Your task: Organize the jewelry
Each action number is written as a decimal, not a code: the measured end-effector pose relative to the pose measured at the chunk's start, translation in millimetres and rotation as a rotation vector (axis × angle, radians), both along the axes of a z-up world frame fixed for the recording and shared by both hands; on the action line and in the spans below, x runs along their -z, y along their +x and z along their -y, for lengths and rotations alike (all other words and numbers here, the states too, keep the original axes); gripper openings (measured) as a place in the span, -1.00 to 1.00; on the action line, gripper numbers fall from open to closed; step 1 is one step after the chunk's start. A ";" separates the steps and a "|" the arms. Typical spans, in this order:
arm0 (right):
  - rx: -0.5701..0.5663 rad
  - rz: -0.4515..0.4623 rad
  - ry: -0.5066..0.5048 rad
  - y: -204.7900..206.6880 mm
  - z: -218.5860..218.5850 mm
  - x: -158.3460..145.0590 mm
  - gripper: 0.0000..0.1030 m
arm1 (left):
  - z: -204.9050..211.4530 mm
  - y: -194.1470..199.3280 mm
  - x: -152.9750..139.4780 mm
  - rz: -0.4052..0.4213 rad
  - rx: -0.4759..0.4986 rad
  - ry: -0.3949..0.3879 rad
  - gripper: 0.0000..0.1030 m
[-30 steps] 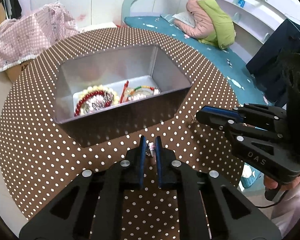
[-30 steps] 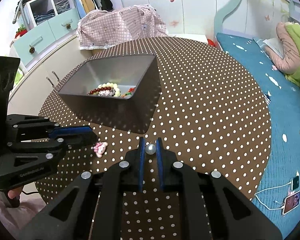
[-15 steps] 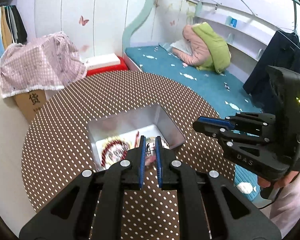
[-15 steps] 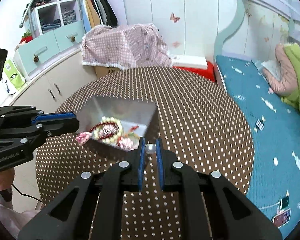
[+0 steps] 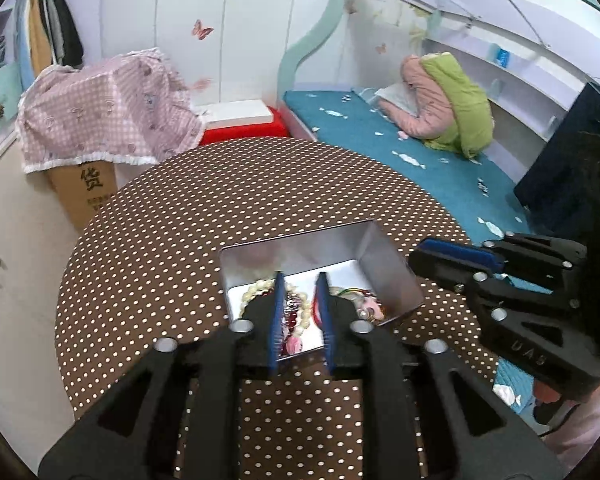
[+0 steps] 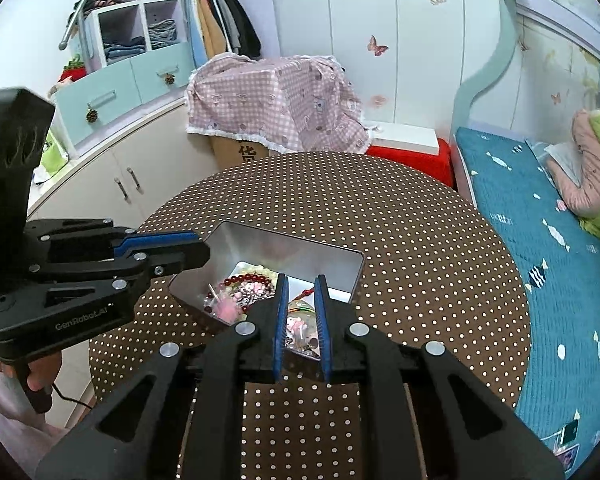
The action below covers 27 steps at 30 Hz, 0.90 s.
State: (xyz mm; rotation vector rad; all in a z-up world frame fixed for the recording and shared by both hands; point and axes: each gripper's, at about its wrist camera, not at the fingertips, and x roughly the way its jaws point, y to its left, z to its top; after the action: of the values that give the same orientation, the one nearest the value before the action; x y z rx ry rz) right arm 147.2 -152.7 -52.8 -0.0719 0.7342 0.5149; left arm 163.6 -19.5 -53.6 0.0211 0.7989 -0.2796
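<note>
A silver metal tin (image 5: 296, 236) (image 6: 292, 237) stands on the brown dotted table and holds a cream bead bracelet (image 5: 252, 292), a red bead bracelet (image 6: 246, 279) and other small pieces. My left gripper (image 5: 300, 280) hovers over the tin's near side. Its jaws are opening with nothing pressed between the pads, and a pink charm (image 5: 294, 346) (image 6: 224, 308) shows blurred below them inside the tin. My right gripper (image 6: 301, 284) hangs over the tin's other end with its jaws opening too and nothing between them. I cannot pick out the pearl bead.
The round table (image 5: 228, 200) (image 6: 420, 240) carries only the tin. Behind it a pink checked cloth (image 5: 108, 112) covers a cardboard box. A teal bed (image 6: 560, 260) lies to the right and white cabinets (image 6: 112, 184) to the left. A person's hand (image 6: 32, 376) holds the left gripper's handle.
Both grippers rose and moved from the tabletop to above the tin. Their jaws have parted. The pink charm left the left jaws and the pearl bead left the right jaws.
</note>
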 end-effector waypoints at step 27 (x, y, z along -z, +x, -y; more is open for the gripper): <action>0.121 0.215 0.000 -68.0 14.0 -57.1 0.80 | -8.7 -71.4 -54.3 0.145 -0.109 0.017 0.69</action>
State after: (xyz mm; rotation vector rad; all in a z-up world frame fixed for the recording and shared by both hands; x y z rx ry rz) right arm 79.2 -166.7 4.3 -0.0809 0.5247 0.3851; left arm 92.1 -10.8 0.6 0.0136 0.6558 -0.1660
